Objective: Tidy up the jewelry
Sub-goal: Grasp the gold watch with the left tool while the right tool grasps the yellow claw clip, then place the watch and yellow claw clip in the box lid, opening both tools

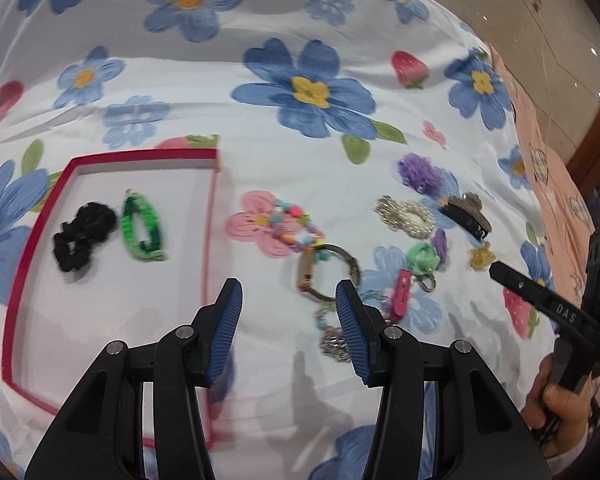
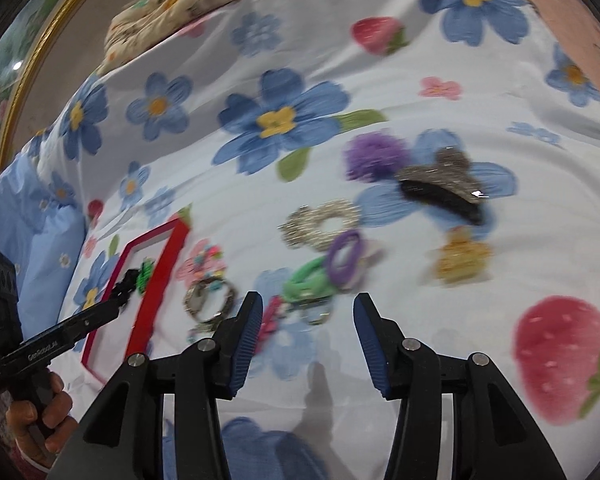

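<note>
A red-rimmed white tray [image 1: 210, 216] lies on the flowered sheet and holds a black scrunchie [image 1: 82, 236] and a green bracelet [image 1: 144, 228]. To its right are scattered a beaded bracelet [image 1: 296, 220], a bronze bangle [image 1: 350, 266], a silver ring piece [image 1: 406, 216], a purple pompom [image 1: 418, 174], a black glitter clip [image 1: 466, 214], a gold flower clip [image 2: 462, 260], green [image 2: 308, 282] and purple hair ties [image 2: 344, 256], and a pink clip [image 2: 270, 320]. My left gripper [image 1: 290, 294] hovers open and empty just right of the tray. My right gripper [image 2: 308, 306] is open and empty in front of the hair ties.
A patterned pillow [image 2: 176, 4] lies at the bed's far end beside a gold picture frame [image 2: 32, 68]. Pink cloth [image 1: 556, 184] borders the sheet's right side, with bare floor beyond. A hand [image 1: 556, 408] grips the right tool's handle.
</note>
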A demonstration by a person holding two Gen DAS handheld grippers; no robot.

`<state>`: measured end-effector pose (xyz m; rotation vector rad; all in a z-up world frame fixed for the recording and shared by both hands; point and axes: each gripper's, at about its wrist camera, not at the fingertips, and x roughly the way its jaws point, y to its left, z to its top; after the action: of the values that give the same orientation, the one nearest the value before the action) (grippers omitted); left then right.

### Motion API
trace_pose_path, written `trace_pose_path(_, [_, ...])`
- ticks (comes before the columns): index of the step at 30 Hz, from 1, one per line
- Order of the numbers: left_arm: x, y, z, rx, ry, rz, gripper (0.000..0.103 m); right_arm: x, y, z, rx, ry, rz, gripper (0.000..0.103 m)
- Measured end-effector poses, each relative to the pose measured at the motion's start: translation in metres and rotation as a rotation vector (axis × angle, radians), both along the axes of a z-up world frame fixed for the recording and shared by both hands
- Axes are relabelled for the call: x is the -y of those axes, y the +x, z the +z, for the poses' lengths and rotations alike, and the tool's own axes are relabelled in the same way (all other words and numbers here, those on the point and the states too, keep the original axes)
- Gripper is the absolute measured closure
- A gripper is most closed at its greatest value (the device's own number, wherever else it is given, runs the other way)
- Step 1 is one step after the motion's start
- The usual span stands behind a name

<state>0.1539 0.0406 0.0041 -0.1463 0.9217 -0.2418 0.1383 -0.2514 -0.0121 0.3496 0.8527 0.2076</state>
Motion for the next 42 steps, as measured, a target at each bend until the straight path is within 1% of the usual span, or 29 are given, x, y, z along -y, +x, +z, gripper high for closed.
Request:
trace_pose_path(2, [0.012, 0.005, -0.003, -0.008, 0.011, -0.024, 0.055, 0.012, 0.0, -0.002, -0.004, -0.002, -0.027, 0.054])
trace_pose_path(5, [0.022, 0.014, -0.01, -0.019, 0.055, -0.023, 0.055, 0.029, 0.002, -0.005, -0.009, -0.011, -0.063, 0.054])
trace_pose_path(8, [0.025, 0.026, -0.021, -0.053, 0.081, -0.024, 0.055, 0.044, 0.003, -0.008, -0.014, -0.017, -0.094, 0.054])
trace_pose_path(12, [0.031, 0.038, -0.033, -0.075, 0.111, -0.034, 0.055, 0.057, 0.009, -0.014, -0.028, -0.031, -0.125, 0.054])
trace_pose_path(15, [0.036, 0.044, -0.042, -0.088, 0.134, -0.042, 0.055, 0.062, 0.011, -0.021, -0.041, -0.089, -0.161, 0.054])
trace_pose_path(18, [0.039, 0.049, -0.05, -0.103, 0.144, -0.045, 0.055, 0.068, 0.016, -0.03, -0.066, -0.092, -0.178, 0.053])
trace_pose_path(20, [0.039, 0.053, -0.056, -0.114, 0.139, -0.042, 0.055, 0.071, 0.022, -0.036, -0.081, -0.075, -0.183, 0.053])
trace_pose_path(22, [0.039, 0.056, -0.06, -0.126, 0.132, -0.04, 0.055, 0.071, 0.028, -0.039, -0.084, -0.086, -0.19, 0.053])
trace_pose_path(23, [0.039, 0.058, -0.063, -0.13, 0.13, -0.04, 0.057, 0.071, 0.031, -0.04, -0.087, -0.094, -0.193, 0.051])
trace_pose_path(24, [0.039, 0.058, -0.064, -0.133, 0.129, -0.043, 0.062, 0.071, 0.035, -0.041, -0.091, -0.096, -0.195, 0.049])
trace_pose_path(25, [0.04, 0.059, -0.066, -0.134, 0.129, -0.047, 0.066, 0.071, 0.038, -0.043, -0.094, -0.096, -0.194, 0.049])
trace_pose_path(27, [0.041, 0.059, -0.069, -0.144, 0.113, -0.062, 0.081, 0.069, 0.045, -0.048, -0.103, -0.113, -0.192, 0.049])
trace_pose_path(28, [0.041, 0.06, -0.07, -0.147, 0.106, -0.064, 0.085, 0.069, 0.047, -0.05, -0.107, -0.117, -0.195, 0.049])
trace_pose_path(29, [0.041, 0.06, -0.07, -0.146, 0.102, -0.065, 0.091, 0.069, 0.048, -0.052, -0.112, -0.119, -0.193, 0.05])
trace_pose_path(32, [0.04, 0.06, -0.069, -0.139, 0.082, -0.064, 0.093, 0.068, 0.046, -0.052, -0.105, -0.141, -0.198, 0.064])
trace_pose_path(37, [0.035, 0.056, -0.064, -0.119, 0.066, -0.06, 0.094, 0.061, 0.039, -0.043, -0.075, -0.133, -0.165, 0.064])
trace_pose_path(42, [0.024, 0.046, -0.05, -0.089, 0.046, -0.042, 0.095, 0.035, 0.027, -0.028, -0.032, -0.099, -0.085, 0.064])
